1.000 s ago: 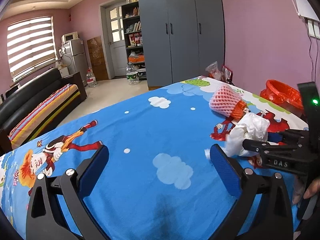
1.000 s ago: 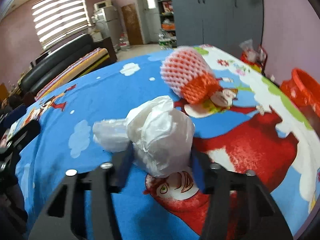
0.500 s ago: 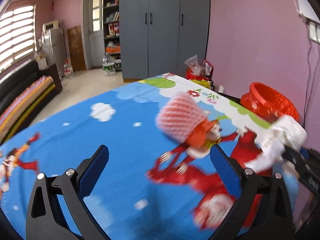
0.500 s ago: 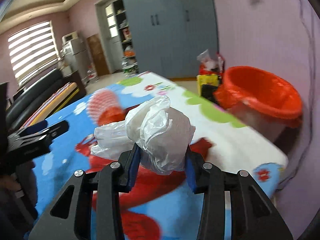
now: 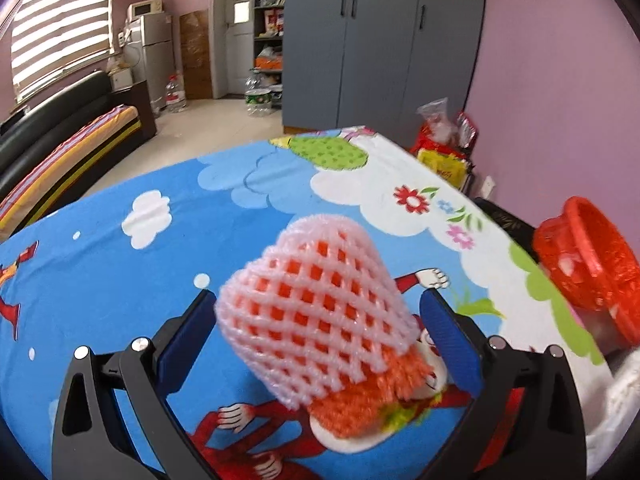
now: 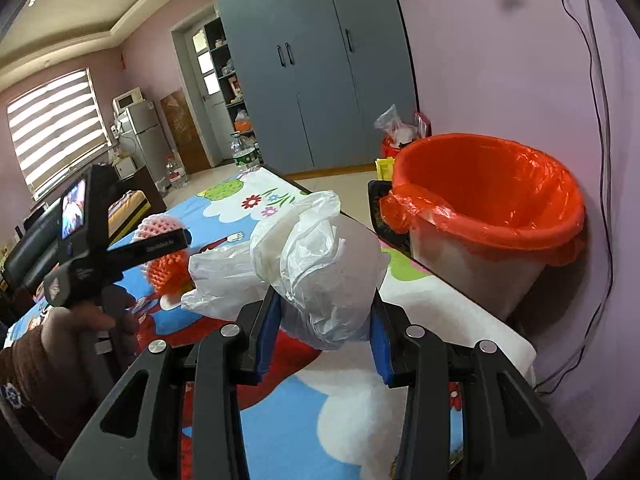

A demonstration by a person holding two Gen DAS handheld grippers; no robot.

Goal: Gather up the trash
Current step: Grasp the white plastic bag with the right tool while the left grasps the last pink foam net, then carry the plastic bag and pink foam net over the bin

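Observation:
A pink-white foam net over an orange one [image 5: 320, 320] lies on the cartoon bedsheet [image 5: 120, 280]. My left gripper [image 5: 316, 320] stands open around it, blue pads [image 5: 448, 332] on either side and not pressing it. My right gripper [image 6: 324, 320] is shut on a crumpled white plastic bag [image 6: 316, 264] and holds it above the bed's corner. Just beyond and to the right stands a bin lined with a red bag [image 6: 488, 208], its mouth open. The same bin [image 5: 588, 264] shows at the right edge of the left wrist view, off the bed's side.
A hand in a brown sleeve [image 6: 48, 360] holds the left gripper. Snack bags [image 5: 444, 140] sit on the floor beyond the bin. Behind are a grey wardrobe [image 5: 384, 40], a black sofa [image 5: 48, 128] at far left, and a cable on the pink wall [image 6: 600, 120].
My left gripper swept right across the bed and now has the foam net between its fingers. My right gripper carried the white bag off the sheet toward the red bin.

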